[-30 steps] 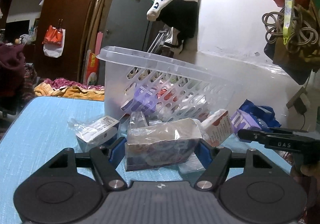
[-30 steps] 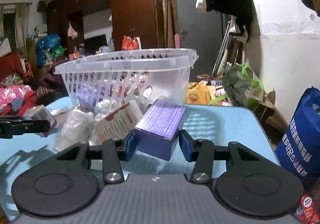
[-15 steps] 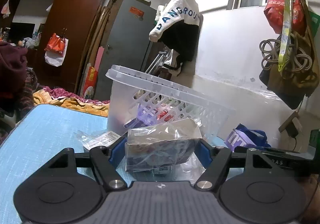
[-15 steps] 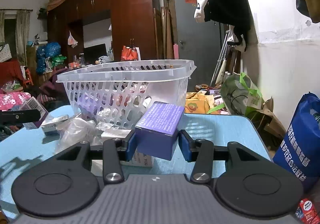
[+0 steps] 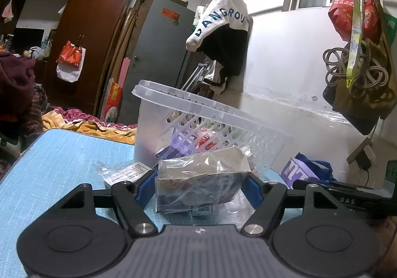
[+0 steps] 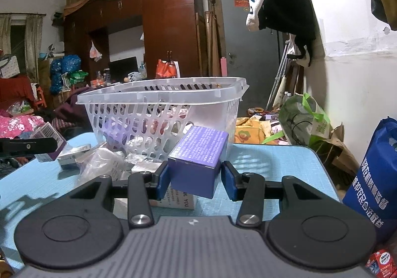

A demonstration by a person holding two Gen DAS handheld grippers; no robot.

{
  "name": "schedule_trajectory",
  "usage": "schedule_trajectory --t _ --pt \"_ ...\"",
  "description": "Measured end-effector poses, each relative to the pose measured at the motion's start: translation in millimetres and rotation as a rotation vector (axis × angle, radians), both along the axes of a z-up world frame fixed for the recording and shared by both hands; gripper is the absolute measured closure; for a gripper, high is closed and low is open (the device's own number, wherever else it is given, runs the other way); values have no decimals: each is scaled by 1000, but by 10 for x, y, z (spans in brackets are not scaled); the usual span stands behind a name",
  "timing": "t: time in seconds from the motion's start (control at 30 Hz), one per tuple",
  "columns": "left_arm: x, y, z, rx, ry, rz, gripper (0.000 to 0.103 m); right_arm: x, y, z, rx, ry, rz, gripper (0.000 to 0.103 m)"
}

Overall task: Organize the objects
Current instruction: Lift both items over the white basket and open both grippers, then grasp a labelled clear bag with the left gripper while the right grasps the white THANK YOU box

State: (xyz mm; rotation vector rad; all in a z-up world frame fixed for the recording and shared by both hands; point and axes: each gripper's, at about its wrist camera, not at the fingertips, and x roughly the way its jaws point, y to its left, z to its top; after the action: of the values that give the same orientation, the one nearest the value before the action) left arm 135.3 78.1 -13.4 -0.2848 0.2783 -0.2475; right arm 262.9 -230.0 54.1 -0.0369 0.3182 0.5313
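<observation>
— Any lettering up high?
— "DANGROU" in blue capitals on the white garment [image 5: 218,22] hanging at upper centre of the left view; "ANGROU" on it at upper right of the right view.
— Lower right of the left view?
— "DAS" in pale letters on a black bar [image 5: 347,199].
— Bottom centre of the right view?
— "K YOU" on a white card [image 6: 178,197] under the purple box [image 6: 198,161]; fine print on the box top too small to read.
— Far right?
— Large white Chinese characters on a blue bag [image 6: 372,183]; "Move Free" on a red pack [image 6: 380,261] in the bottom right corner.
</observation>
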Motion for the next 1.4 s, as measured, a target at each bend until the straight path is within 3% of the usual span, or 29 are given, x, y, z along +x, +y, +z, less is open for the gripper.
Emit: schedule_trajectory --t 0.1,0.2,0.3,0.47,0.6,0.7,0.8,0.87,0.9,0.93,1.0,1.07,1.17,1.3,1.4 --pt "-13 2 -3 -1 -7 2 27 -25 -17 10 12 -15 11 55" --pt "-125 -19 24 5 -79 13 27 -102 -97 54 66 2 71 55" --pt "-167 -40 108 -12 -113 -20 27 -294 -136 226 102 -49 119 55" --pt "37 -154 714 27 -176 -50 27 -247 185 818 44 -173 158 55" --pt "631 -205 1076 43 -86 -34 27 282 620 1052 -80 -173 116 55" --pt "1040 -202 1076 42 13 -12 27 644 811 1014 -135 -95 120 55" --pt "1220 -202 1009 44 45 15 27 766 913 954 -173 -95 117 54" --pt "1274 -214 957 53 62 18 21 776 926 924 -176 -82 129 34" --pt "1278 -219 938 65 76 28 18 720 893 916 -167 -82 113 10" --pt "1237 -213 929 76 78 45 16 621 838 923 -144 -114 88 0" --pt "1037 -162 941 91 48 56 13 287 631 931 -78 -201 89 0" --pt "739 -93 939 96 13 53 9 -2 436 811 -28 -219 110 0" --pt "369 63 809 125 -4 100 1 -130 229 515 1 -138 78 0" --pt "422 287 488 173 161 144 3 155 217 143 -12 78 56 0" --pt "560 438 284 147 237 129 5 323 353 22 -54 143 36 0"
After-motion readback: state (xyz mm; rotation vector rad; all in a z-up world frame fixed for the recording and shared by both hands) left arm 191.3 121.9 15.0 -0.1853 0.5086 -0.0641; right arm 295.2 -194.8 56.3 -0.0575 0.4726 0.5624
